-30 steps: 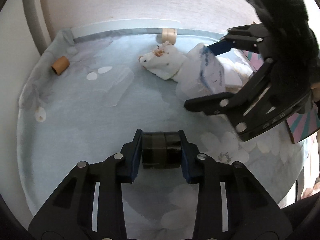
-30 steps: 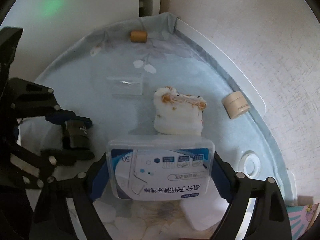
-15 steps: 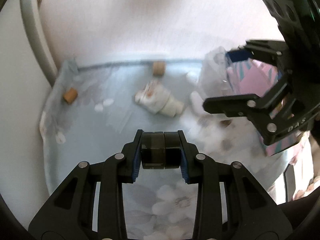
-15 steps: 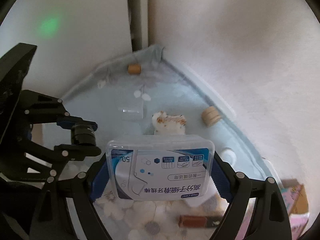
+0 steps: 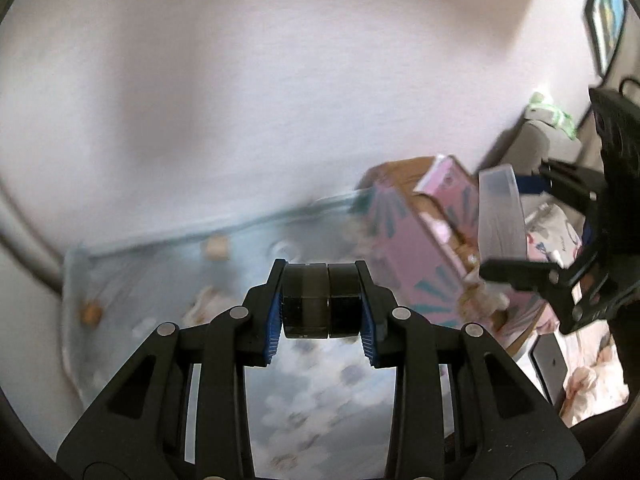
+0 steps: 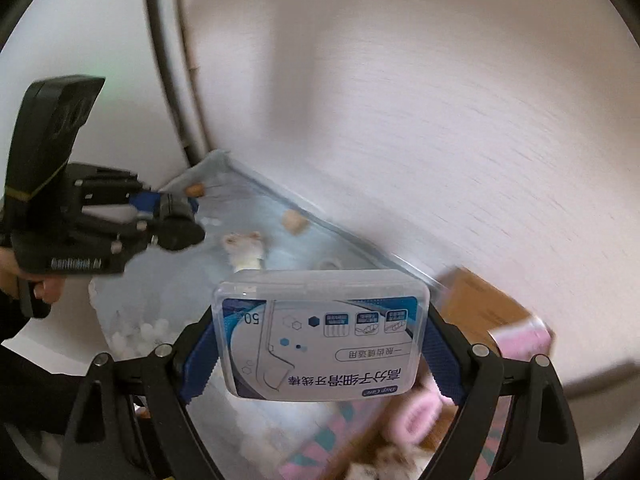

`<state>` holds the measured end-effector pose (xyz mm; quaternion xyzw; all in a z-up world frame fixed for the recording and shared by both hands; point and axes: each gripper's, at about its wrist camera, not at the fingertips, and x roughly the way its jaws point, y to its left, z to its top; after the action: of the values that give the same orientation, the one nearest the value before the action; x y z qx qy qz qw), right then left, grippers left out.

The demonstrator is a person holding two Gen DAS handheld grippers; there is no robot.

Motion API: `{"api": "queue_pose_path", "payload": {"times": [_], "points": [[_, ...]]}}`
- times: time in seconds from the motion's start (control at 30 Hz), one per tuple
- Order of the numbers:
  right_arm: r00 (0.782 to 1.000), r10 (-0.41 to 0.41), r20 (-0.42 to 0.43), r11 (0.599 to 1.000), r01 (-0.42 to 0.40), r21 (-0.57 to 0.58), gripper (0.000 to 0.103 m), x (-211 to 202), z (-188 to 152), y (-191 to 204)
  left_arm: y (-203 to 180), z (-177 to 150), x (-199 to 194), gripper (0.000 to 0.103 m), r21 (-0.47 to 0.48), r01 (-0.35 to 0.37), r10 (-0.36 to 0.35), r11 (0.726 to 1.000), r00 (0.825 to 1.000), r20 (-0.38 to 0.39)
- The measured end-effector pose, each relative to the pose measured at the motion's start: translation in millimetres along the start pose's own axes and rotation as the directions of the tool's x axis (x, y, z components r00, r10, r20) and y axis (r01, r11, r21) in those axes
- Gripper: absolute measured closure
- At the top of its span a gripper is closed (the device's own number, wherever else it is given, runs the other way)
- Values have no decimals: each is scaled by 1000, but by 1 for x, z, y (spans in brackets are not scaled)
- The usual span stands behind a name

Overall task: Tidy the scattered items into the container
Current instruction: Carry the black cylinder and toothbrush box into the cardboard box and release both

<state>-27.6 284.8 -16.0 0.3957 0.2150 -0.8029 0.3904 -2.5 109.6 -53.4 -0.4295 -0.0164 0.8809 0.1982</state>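
The left gripper [image 5: 323, 306] clamps a dark cylinder [image 5: 320, 300] and the right gripper [image 6: 320, 350] clamps the floss box [image 6: 322, 332], both raised for transfer to the pink box [image 5: 420, 256].

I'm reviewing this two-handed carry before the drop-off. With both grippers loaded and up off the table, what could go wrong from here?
1. The clear plastic box is held only by its short ends in the right gripper; it might twist or slip out.
2. The pink cardboard container already looks crowded, so either item may land on its rim or flap.
3. The left gripper, shut on a small dark cylinder, is close to the right one; they might collide over the container.
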Motion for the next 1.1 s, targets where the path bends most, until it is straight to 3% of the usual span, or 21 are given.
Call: {"api": "queue_pose_path", "payload": {"times": [0.37, 0.57, 0.8, 1.1], "points": [[993, -99, -63, 983, 108, 150, 17, -33, -75, -49, -116, 49, 56, 74, 179, 159, -147, 971, 986, -80], [988, -106, -110, 969, 127, 213, 17, -37, -114, -68, -161, 52, 98, 74, 240, 195, -162, 951, 975, -150], [986, -89, -144, 963, 122, 239, 17, -24, -139, -77, -180, 45, 134, 74, 260, 198, -143, 945, 966, -215], [985, -57, -161, 961, 98, 260, 17, -10, -151, -86, -183, 47, 150, 74, 270, 172, -107, 948, 965, -239]]}}
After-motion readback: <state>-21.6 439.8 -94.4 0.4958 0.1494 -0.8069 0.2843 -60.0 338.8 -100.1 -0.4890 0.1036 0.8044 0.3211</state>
